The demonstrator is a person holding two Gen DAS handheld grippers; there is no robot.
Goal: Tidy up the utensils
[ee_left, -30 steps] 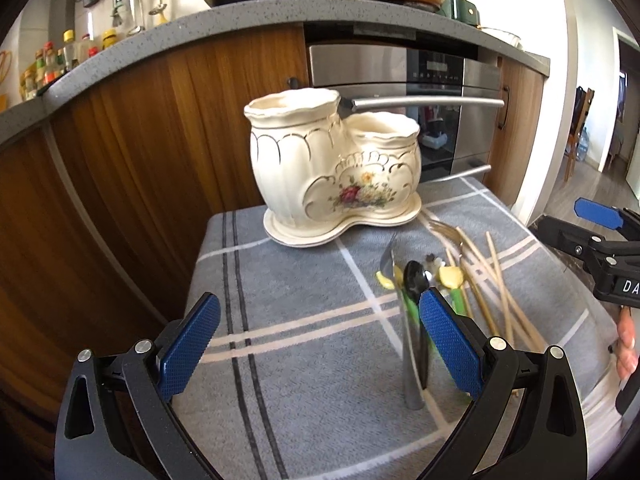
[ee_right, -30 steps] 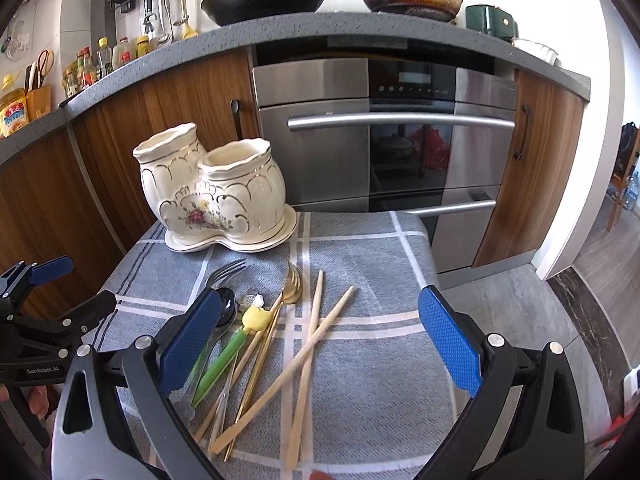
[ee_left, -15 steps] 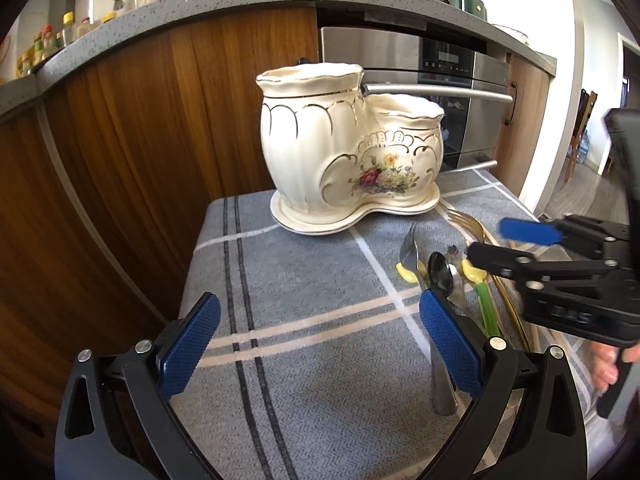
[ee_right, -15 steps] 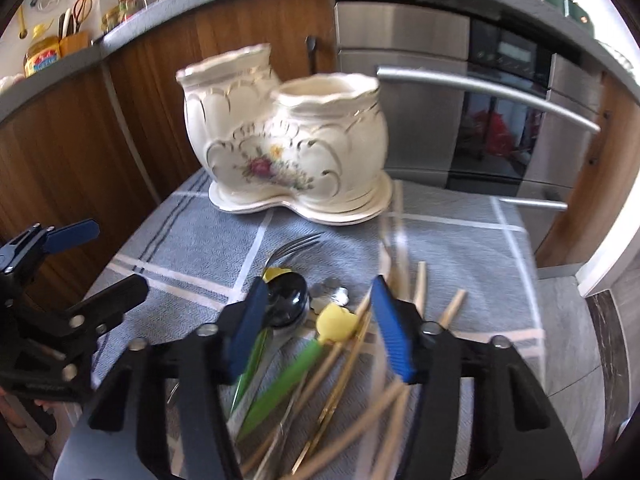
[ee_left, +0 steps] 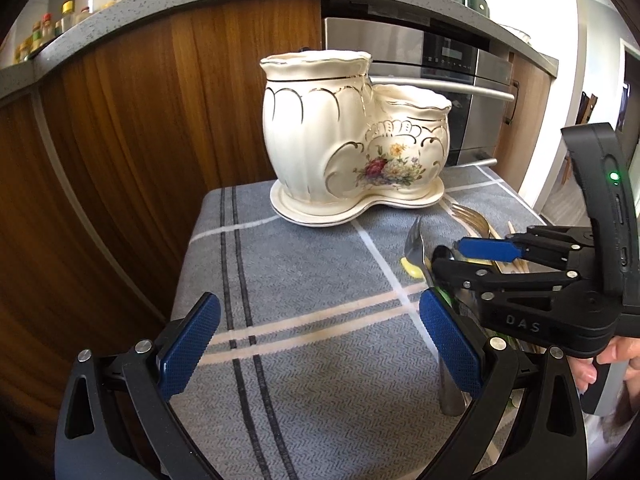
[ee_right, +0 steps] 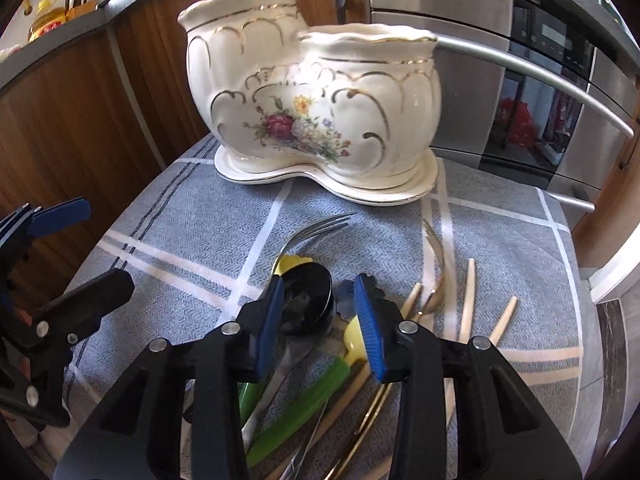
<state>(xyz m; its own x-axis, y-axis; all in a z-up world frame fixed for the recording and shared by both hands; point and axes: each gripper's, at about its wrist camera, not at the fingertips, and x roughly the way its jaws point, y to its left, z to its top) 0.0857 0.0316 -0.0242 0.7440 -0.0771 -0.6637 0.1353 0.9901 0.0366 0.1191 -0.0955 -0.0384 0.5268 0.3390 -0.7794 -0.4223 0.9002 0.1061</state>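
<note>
A cream two-pot ceramic holder (ee_left: 352,152) (ee_right: 312,112) with a flower print stands at the back of the grey checked cloth (ee_left: 304,280). In front of it lies a utensil pile: a silver fork (ee_right: 320,226), a black spoon (ee_right: 310,300), green-handled pieces with yellow heads (ee_right: 304,396), a gold fork (ee_right: 438,248) and wooden chopsticks (ee_right: 466,304). My right gripper (ee_right: 318,316) (ee_left: 448,257) is low over the pile with its jaws closing. The black spoon's bowl sits between the pads, with a gap showing on the right side. My left gripper (ee_left: 318,344) (ee_right: 102,246) hangs open and empty over bare cloth left of the pile.
Wooden cabinet fronts (ee_left: 120,140) and a steel oven with a bar handle (ee_right: 540,80) stand close behind the small table. A person's hand (ee_left: 600,364) holds the right gripper. The cloth's edges drop off left and right.
My right gripper has come down and forward onto the utensil pile, and its jaws have narrowed from wide open to around the black spoon. My left gripper has sunk slightly towards the holder.
</note>
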